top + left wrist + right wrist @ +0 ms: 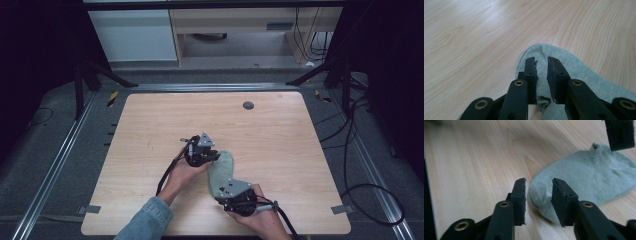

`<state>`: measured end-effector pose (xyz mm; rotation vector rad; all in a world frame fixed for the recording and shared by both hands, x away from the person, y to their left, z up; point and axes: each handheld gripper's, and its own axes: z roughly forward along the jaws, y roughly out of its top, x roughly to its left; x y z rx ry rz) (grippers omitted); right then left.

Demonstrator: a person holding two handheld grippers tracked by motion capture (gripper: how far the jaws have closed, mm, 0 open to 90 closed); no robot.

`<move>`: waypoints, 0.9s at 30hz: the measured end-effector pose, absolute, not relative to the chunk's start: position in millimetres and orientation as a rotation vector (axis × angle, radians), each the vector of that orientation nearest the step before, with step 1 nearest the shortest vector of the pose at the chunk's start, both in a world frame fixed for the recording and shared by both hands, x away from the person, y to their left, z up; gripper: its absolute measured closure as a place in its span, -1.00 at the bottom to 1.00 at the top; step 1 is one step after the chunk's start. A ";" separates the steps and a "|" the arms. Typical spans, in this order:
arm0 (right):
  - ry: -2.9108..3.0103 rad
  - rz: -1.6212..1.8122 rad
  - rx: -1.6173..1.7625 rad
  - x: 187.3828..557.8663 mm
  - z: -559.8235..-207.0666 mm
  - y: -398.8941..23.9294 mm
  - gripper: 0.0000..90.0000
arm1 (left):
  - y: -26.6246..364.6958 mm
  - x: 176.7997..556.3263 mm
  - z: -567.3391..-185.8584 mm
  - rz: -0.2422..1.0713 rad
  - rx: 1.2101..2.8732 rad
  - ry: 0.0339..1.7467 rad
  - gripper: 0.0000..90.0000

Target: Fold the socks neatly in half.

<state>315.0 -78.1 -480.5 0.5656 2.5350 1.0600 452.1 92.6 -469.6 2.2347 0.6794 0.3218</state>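
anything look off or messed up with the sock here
Nothing stands out. The grey-green sock lies flat and whole on the wooden table, with the left gripper at one end and the right gripper at the other.

Bare table (150,125) around (sock (220,172) central)

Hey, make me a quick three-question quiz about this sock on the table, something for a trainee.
1. What kind of surface does the grey-green sock lie on?
2. True or false: the sock hangs in the air, clear of the table.
3. Which gripper has sock fabric gathered between its pads: (a) left gripper or (b) right gripper?

Key: 1. A light wooden table. 2. False, it lies on the tabletop. 3. (a); the right gripper's pads stand apart at the sock's end.
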 end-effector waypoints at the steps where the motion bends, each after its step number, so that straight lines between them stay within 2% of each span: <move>1: 2.544 1.053 0.564 316.4 -482.2 -76.2 0.39 | 92.0 452.7 -470.8 0.319 2.235 0.683 0.71; 5: 2.563 1.023 0.574 322.0 -490.4 -72.0 0.32 | 91.1 456.9 -477.5 0.310 2.246 0.698 0.70; 11: 2.574 0.993 0.545 324.5 -496.5 -67.9 0.37 | 91.6 461.8 -486.4 0.294 2.255 0.717 0.71; 17: 2.577 0.972 0.546 327.4 -498.7 -67.6 0.48 | 91.4 465.5 -492.0 0.285 2.252 0.724 0.71; 23: 2.569 0.961 0.538 329.6 -499.1 -68.8 0.74 | 92.6 466.7 -493.3 0.269 2.242 0.728 0.71; 27: 2.570 0.964 0.544 330.7 -498.9 -69.4 0.82 | 94.8 467.8 -491.5 0.274 2.229 0.730 0.70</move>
